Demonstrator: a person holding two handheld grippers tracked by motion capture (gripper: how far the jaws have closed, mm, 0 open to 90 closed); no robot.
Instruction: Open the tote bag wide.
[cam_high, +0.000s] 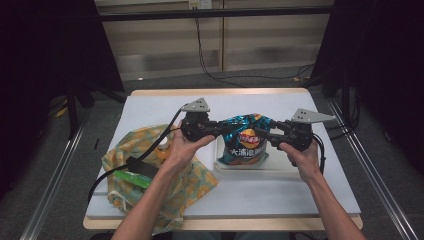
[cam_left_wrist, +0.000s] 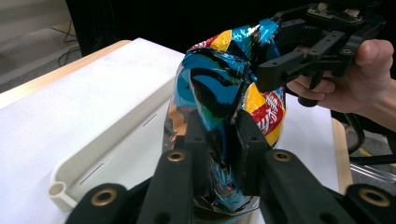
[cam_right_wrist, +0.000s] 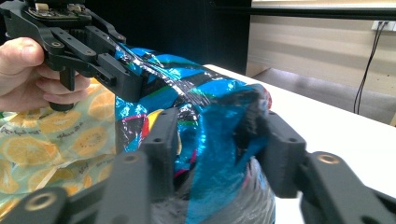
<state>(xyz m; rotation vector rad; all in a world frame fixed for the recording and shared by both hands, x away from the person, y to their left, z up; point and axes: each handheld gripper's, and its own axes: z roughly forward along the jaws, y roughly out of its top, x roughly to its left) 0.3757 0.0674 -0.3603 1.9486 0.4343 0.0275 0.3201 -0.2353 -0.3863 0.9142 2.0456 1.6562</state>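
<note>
A blue crisp bag (cam_high: 245, 142) stands upright in a white tray (cam_high: 280, 167) at the table's middle. My left gripper (cam_high: 222, 129) comes in from the left and is shut on the bag's upper left side; in the left gripper view its jaws (cam_left_wrist: 219, 126) pinch a fold of the foil (cam_left_wrist: 219, 88). My right gripper (cam_high: 265, 134) comes in from the right at the bag's top. In the right gripper view its jaws (cam_right_wrist: 217, 135) flank the crumpled top (cam_right_wrist: 210, 107), and the foil fills the gap between them. Each gripper is also in the other's view: the right gripper (cam_left_wrist: 266, 70) and the left gripper (cam_right_wrist: 126, 79).
A yellow cloth bag with an orange-slice print (cam_high: 130, 145) lies at the left of the white table, under my left forearm, with a green packet (cam_high: 131, 177) on it. The tray's long rim (cam_left_wrist: 93, 154) runs beside the crisp bag. Bare table lies behind and in front.
</note>
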